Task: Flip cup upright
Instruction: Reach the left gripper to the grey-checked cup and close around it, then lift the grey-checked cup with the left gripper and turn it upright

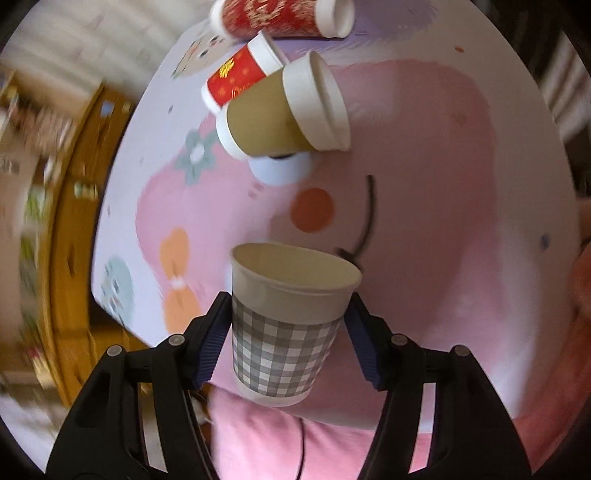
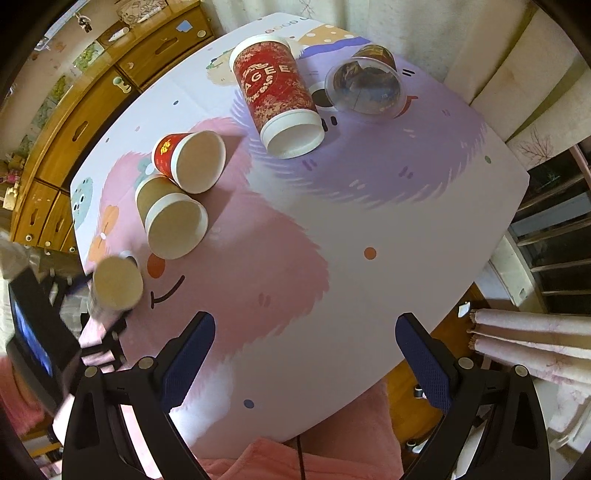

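Note:
My left gripper [image 1: 288, 314] is shut on a grey-and-white checked paper cup [image 1: 284, 336]. It holds the cup clear of the table with the open mouth facing up and away. The same cup [image 2: 116, 284] shows blurred at the left table edge in the right wrist view. My right gripper [image 2: 304, 354] is open and empty above the near part of the table. A brown cup [image 1: 280, 114] [image 2: 170, 218], a small red cup [image 1: 236, 79] [image 2: 190, 160] and a tall red cup [image 1: 280, 16] [image 2: 279, 96] lie on their sides.
The table [image 2: 369, 206] has a pink and purple cartoon cover. A clear plastic cup [image 2: 365, 83] lies at the far right. A wooden cabinet [image 2: 74, 122] stands beyond the left edge. Rolled cloth [image 2: 532, 339] and a pink garment [image 2: 332, 458] lie near the front.

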A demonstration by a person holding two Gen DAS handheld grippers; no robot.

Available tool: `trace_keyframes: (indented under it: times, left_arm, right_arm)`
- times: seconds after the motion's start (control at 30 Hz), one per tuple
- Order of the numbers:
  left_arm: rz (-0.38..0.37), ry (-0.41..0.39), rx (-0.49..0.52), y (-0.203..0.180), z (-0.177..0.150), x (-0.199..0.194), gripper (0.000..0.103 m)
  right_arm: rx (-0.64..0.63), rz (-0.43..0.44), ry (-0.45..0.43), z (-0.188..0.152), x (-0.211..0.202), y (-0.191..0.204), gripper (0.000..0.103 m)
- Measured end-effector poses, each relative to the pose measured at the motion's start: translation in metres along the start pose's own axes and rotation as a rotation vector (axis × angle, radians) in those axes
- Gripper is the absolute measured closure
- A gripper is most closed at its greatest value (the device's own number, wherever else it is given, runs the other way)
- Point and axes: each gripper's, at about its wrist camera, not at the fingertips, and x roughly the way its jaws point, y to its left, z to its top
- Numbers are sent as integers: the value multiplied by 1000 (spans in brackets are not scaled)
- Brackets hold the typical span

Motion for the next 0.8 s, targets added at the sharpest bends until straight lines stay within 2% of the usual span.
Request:
trace_keyframes:
  times: [0.13, 0.2, 0.4, 0.53, 0.73, 0.8]
  left_arm:
    - [-23, 63, -163, -19, -7, -14, 45]
    - [0, 111, -261, -29, -12, -18, 45]
    - [-41, 237, -621, -51, -26, -38, 45]
    - [-18, 292, -768, -64, -18, -57, 45]
    - [-70, 378, -1004, -86, 14, -76, 45]
    - [-110, 398, -1092, -92, 28, -81, 45]
  right_arm:
    - [-12, 21, -13, 1, -3, -8, 3]
    - [-19, 32, -14, 2, -4, -14, 3]
    - [-94, 89, 31, 11, 0, -29, 4]
    - [-165, 98, 70, 19, 4, -40, 4]
    - [-292, 108, 123, 33, 5, -66, 4]
    - [-327, 111, 138, 39, 6, -79, 3]
